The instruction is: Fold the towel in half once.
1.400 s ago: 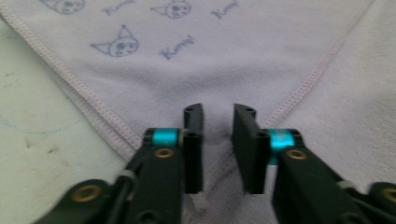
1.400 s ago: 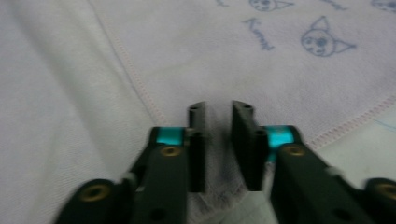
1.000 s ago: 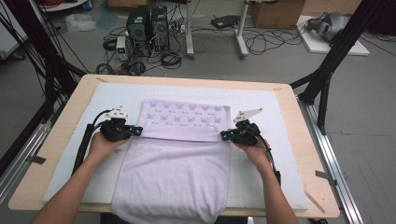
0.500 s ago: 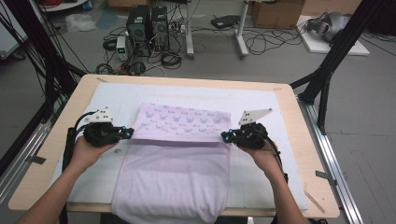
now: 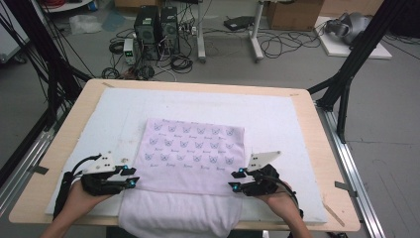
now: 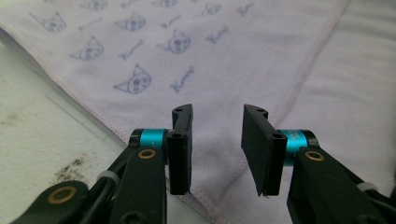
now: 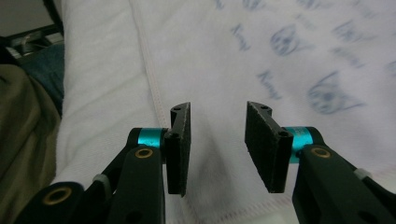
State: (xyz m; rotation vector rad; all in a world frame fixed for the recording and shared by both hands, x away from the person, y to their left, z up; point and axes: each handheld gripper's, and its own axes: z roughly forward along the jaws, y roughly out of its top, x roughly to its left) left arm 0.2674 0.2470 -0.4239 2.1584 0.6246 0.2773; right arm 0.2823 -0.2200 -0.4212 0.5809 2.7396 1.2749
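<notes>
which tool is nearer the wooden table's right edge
Right. The right tool sits at the cat-print towel's right side, toward the table's right edge; the left tool is across the towel, by its left side.

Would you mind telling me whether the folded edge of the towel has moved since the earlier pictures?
Yes. The towel has its folded edge nearer the table front edge. The left tongs and right tongs have just been opening, with nothing gripped.
</notes>
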